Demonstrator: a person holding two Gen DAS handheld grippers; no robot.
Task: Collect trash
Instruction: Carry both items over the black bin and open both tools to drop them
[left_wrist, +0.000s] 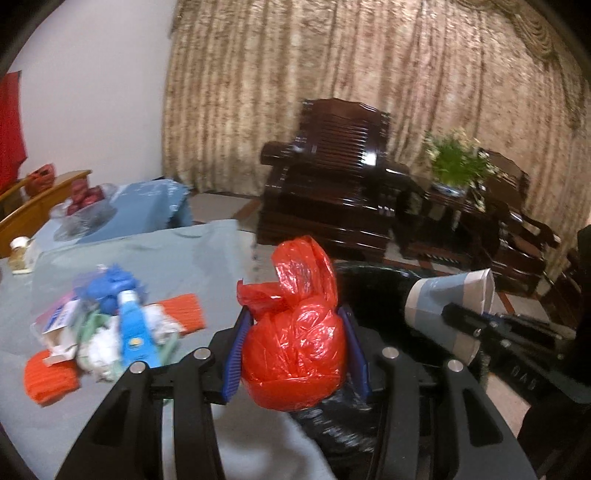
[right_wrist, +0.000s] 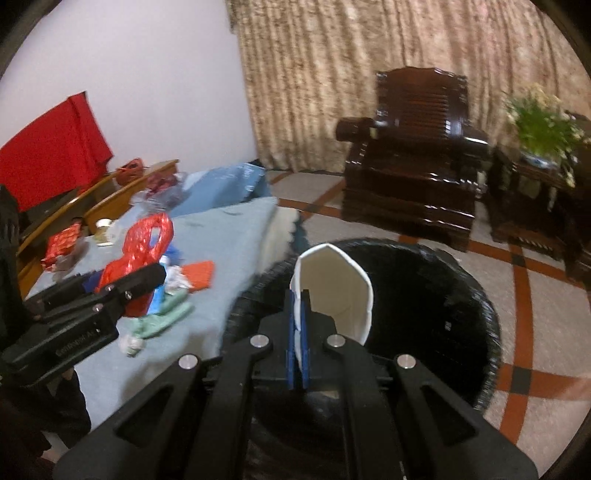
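2 loads ride over the bin (right_wrist: 461, 295): left claw (left_wrist: 295, 332) pinches the bag (left_wrist: 295, 332), right claw (right_wrist: 299, 332) pinches the cup (right_wrist: 332, 291) wall. Release only when each hangs inside the rim.

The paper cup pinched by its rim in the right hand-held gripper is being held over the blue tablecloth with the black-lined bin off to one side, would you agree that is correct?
Not quite. The paper cup is pinched by its rim in the right hand-held gripper, but it hangs over the black-lined bin, not over the blue tablecloth, which lies to the left. The right wrist view shows this.
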